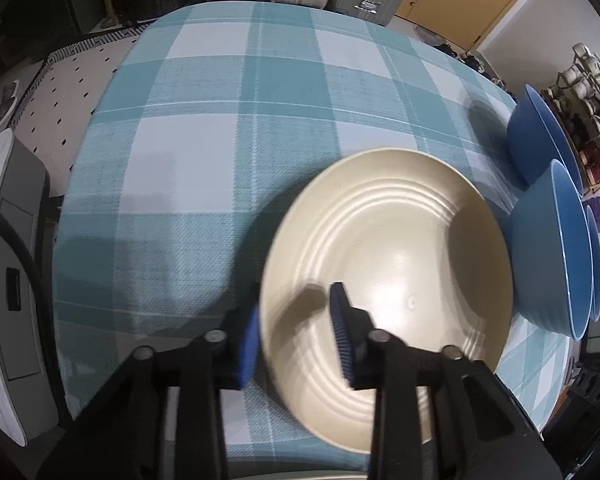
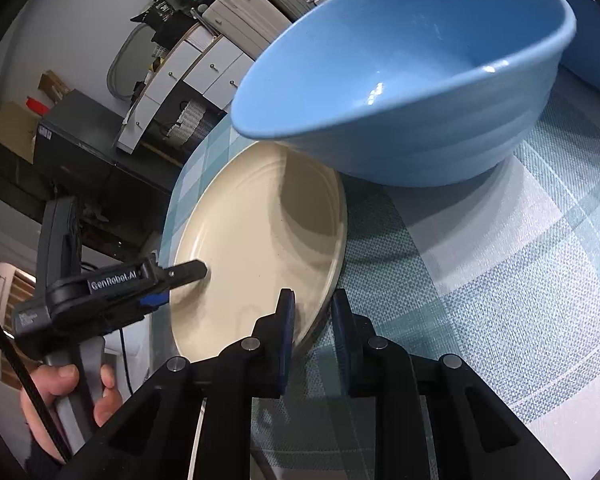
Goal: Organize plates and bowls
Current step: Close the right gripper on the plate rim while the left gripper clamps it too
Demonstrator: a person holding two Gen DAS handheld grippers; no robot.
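A: We start on the left: our left gripper [image 1: 296, 336] straddles the near-left rim of the cream plate [image 1: 396, 248], one pad under the edge, one on the face. The jaws are narrow; whether they already pinch the rim, we can't quite tell.

B: Agreed. Moving right, our right gripper [image 2: 312, 320] brackets the plate's near-right edge, jaws narrow, with the rim between the pads [image 2: 286, 320]. It looks like a grip, though contact on the outer pad is unclear.

A: We take both sides so the wide plate lifts level, we think, instead of tipping from one edge.

B: And beyond our right gripper's tips, the blue bowl [image 2: 412, 80] leans its rim over the plate's far edge. More blue bowls [image 1: 548, 148] stand further right on the checked tablecloth [image 1: 204, 128].

A: So we judge the plate must slide out from under that bowl carefully.
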